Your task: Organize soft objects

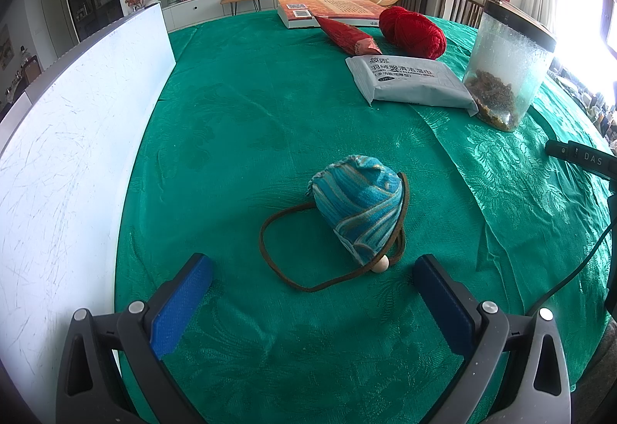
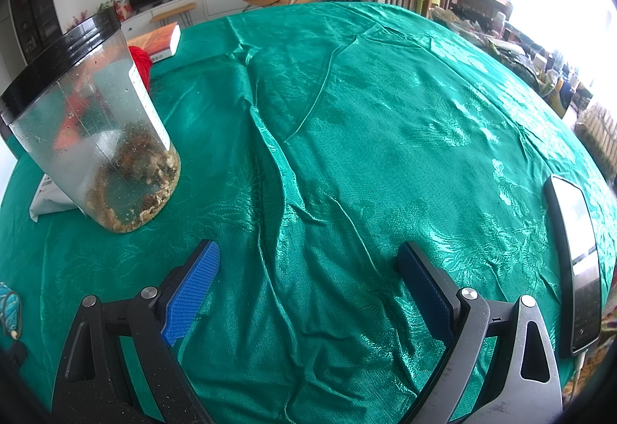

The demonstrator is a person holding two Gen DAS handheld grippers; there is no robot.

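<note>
A blue striped woven drawstring pouch [image 1: 356,210] with a brown cord and wooden bead lies on the glossy green-clothed table [image 1: 239,138], just ahead of the wide-open, empty left gripper [image 1: 313,279]. The right gripper [image 2: 308,269], ribbed blue pads spread and empty, hangs over wrinkled cloth beside a clear plastic jar [image 2: 96,130].

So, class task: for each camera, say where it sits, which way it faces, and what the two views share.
Left wrist: on the left gripper, facing across the table at the pouch; its open fingers show.
Right wrist: on the right gripper, facing bare tablecloth, phone at right; its open fingers show.
Shared: jar, red yarn, book, TV wall.
</note>
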